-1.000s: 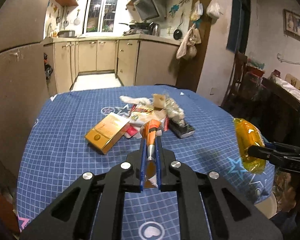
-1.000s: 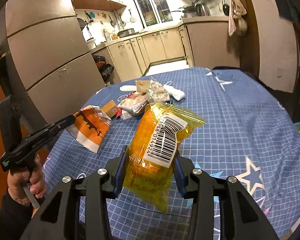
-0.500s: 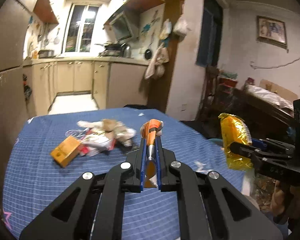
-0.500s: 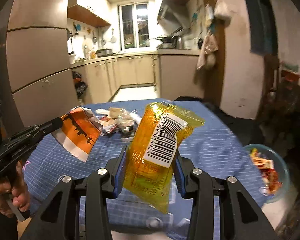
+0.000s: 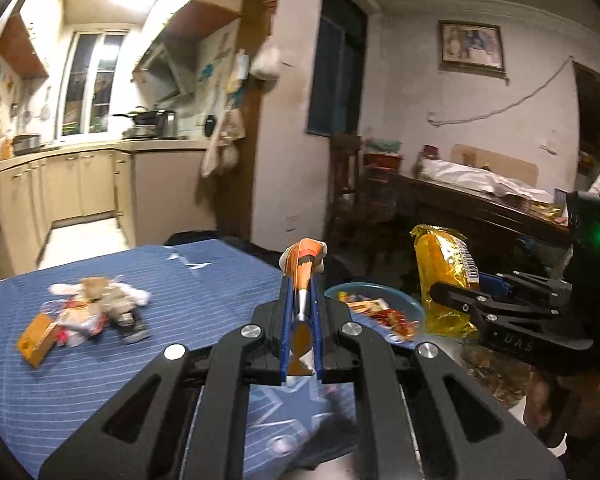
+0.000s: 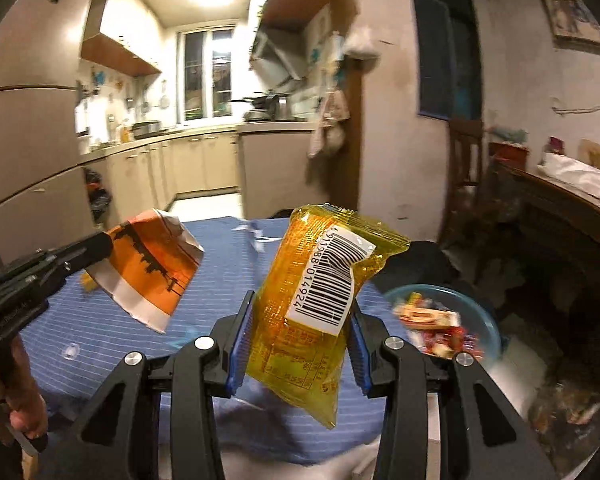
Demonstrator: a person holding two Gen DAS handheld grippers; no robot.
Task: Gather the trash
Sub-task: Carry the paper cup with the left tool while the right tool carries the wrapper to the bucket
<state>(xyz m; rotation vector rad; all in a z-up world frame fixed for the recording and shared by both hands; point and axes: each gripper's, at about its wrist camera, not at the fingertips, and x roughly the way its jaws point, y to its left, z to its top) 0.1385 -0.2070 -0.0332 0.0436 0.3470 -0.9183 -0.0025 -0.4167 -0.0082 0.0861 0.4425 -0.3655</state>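
— What colour is the cloth on the table?

— Blue, ruled with thin white lines into a grid, with white stars printed here and there.

— And the two wrappers?

— The packet is clear yellow-gold with a white label carrying a black barcode. The paper wrapper is orange with a black skyline silhouette and a white band along its edge.

— The tools?

— Both black, with silver screw heads and blue pads inside the fingers.

— The bin?

— Pale blue-green rim, red and yellow wrappers inside.

— The heap on the cloth?

— White, tan, red, plus an orange-yellow box.

— The cupboards?

— Beige.
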